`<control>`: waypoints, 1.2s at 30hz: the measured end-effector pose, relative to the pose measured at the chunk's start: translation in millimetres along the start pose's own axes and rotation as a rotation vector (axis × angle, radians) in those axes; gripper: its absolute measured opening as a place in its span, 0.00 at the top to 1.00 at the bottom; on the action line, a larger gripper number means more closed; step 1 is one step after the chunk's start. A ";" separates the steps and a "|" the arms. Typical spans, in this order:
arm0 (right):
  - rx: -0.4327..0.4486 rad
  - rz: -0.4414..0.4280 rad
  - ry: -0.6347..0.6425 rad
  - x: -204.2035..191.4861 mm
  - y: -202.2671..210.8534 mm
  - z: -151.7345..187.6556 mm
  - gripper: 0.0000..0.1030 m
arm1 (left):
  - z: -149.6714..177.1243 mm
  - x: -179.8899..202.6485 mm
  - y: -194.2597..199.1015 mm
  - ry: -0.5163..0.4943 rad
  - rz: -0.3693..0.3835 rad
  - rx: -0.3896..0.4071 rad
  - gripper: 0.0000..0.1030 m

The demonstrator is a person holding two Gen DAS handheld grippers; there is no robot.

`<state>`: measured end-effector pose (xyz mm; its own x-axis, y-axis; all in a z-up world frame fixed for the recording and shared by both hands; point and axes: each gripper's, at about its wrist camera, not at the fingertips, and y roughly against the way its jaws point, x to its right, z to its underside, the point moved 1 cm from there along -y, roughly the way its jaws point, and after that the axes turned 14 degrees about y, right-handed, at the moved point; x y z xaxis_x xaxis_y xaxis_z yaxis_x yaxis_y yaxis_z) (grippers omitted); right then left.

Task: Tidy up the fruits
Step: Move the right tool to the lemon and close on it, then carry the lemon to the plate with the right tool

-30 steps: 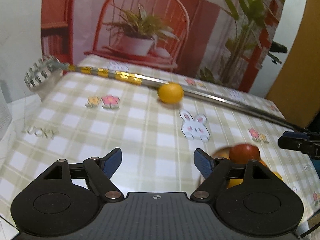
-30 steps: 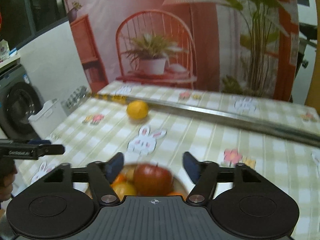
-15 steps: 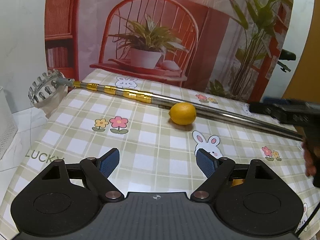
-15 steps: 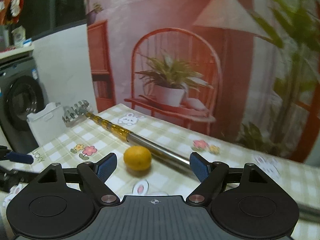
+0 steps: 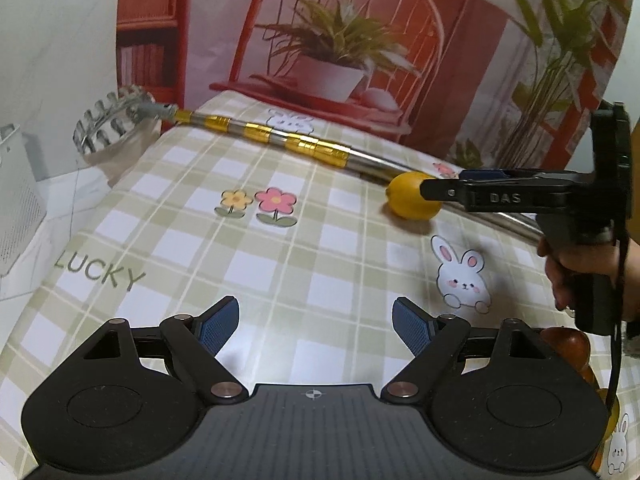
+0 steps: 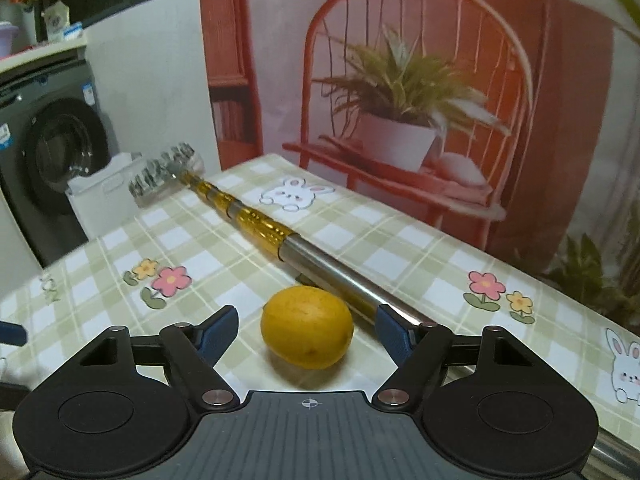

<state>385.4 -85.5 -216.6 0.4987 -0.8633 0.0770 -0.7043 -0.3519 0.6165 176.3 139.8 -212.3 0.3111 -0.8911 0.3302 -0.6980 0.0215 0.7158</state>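
Observation:
A yellow lemon (image 6: pixel 307 327) lies on the checked tablecloth against a metal pole. My right gripper (image 6: pixel 307 330) is open, with the lemon between its blue fingertips, which do not press on it. In the left wrist view the same lemon (image 5: pixel 408 206) sits at the right, partly behind the right gripper's finger (image 5: pixel 472 194), which a hand (image 5: pixel 580 264) holds. My left gripper (image 5: pixel 316 322) is open over bare cloth with nothing between its fingers. At the lower right a red apple (image 5: pixel 566 340) and orange fruit show behind the left gripper's body; what holds them is hidden.
A telescopic pole with gold bands (image 6: pixel 256 226) and a toothed metal head (image 6: pixel 164 178) lies across the table. The table's left edge drops to a white basket (image 6: pixel 100 196) and a washing machine (image 6: pixel 48 152). A printed backdrop with a red chair stands behind.
The right gripper has moved forward from over the fruit pile to the lemon, which now sits between its fingers. The left gripper has drawn back and turned left; the fruit pile slid to its right edge.

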 end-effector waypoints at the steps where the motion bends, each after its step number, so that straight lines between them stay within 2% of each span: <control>1: -0.007 0.008 0.005 -0.9 -4.0 -0.1 0.32 | 0.2 -1.1 -1.3 0.004 0.000 -0.005 0.17; 6: -0.043 0.006 0.034 -3.0 -18.0 -2.2 0.33 | 3.0 -2.2 -6.5 0.013 0.002 -0.021 0.17; 12: -0.094 0.007 0.056 -3.3 -31.6 -2.4 0.39 | 7.6 -0.3 -6.5 0.010 0.017 -0.029 0.17; 13: -0.100 0.003 0.059 -4.1 -32.8 -2.1 0.43 | 8.4 -0.3 -6.2 0.010 0.018 -0.030 0.17; 20: -0.107 -0.001 0.066 -7.1 -24.7 -0.3 0.45 | 13.4 -1.2 -1.7 0.006 0.028 -0.024 0.17; 27: -0.057 0.004 0.022 -1.5 11.5 -1.3 0.46 | 16.7 0.9 6.2 -0.005 0.028 -0.017 0.17; 32: -0.015 -0.005 0.009 -1.5 56.5 2.4 0.46 | 17.5 10.4 19.5 -0.024 0.043 0.004 0.17; 36: 0.018 0.004 -0.023 -5.1 103.6 18.2 0.46 | 22.9 22.0 28.2 -0.039 0.061 0.011 0.17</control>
<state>300.7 -124.1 -167.3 0.4842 -0.8728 0.0612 -0.7156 -0.3548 0.6017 148.7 110.4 -198.9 0.2428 -0.9052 0.3489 -0.7219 0.0717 0.6883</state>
